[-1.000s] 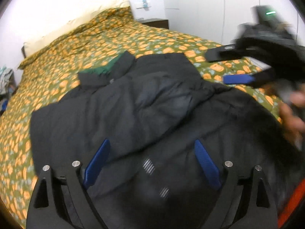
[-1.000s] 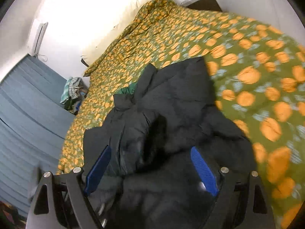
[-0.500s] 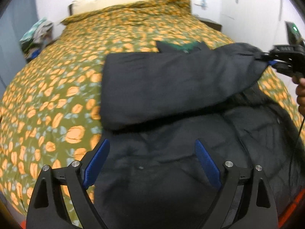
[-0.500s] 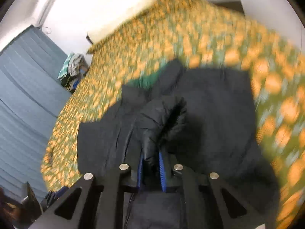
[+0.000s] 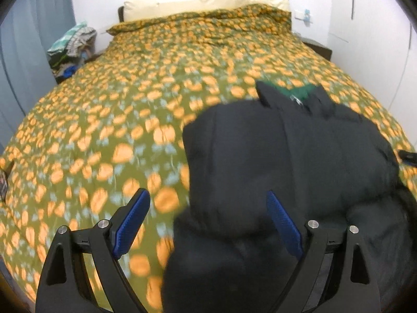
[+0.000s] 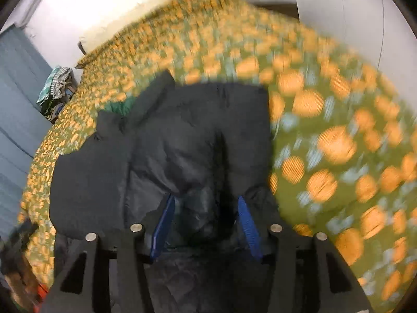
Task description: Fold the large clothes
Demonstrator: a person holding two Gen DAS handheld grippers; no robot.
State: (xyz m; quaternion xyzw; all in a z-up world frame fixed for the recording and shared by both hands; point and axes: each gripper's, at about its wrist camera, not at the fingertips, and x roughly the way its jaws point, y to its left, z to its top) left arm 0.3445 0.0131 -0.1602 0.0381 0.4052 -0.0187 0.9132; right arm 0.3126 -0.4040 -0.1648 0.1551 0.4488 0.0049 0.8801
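A large black padded jacket (image 5: 286,156) with a green lining at the collar (image 5: 297,91) lies on the bed, its sleeves folded across the body. My left gripper (image 5: 206,211) is open and empty, low over the jacket's near left edge. In the right wrist view the jacket (image 6: 182,143) fills the middle. My right gripper (image 6: 206,208) is part open just over the jacket's lower part, with nothing held between its blue pads (image 6: 246,221). The view is blurred.
The bed has an orange-flowered green cover (image 5: 117,130) and a cream pillow (image 5: 203,5) at the head. A pile of clothes (image 5: 70,47) sits at the bed's far left. A dark nightstand (image 5: 318,47) and white wardrobe doors stand at right.
My right gripper was shut on a jacket sleeve half a second ago; it has let go and opened, and the sleeve now lies flat. My left gripper has swung left.
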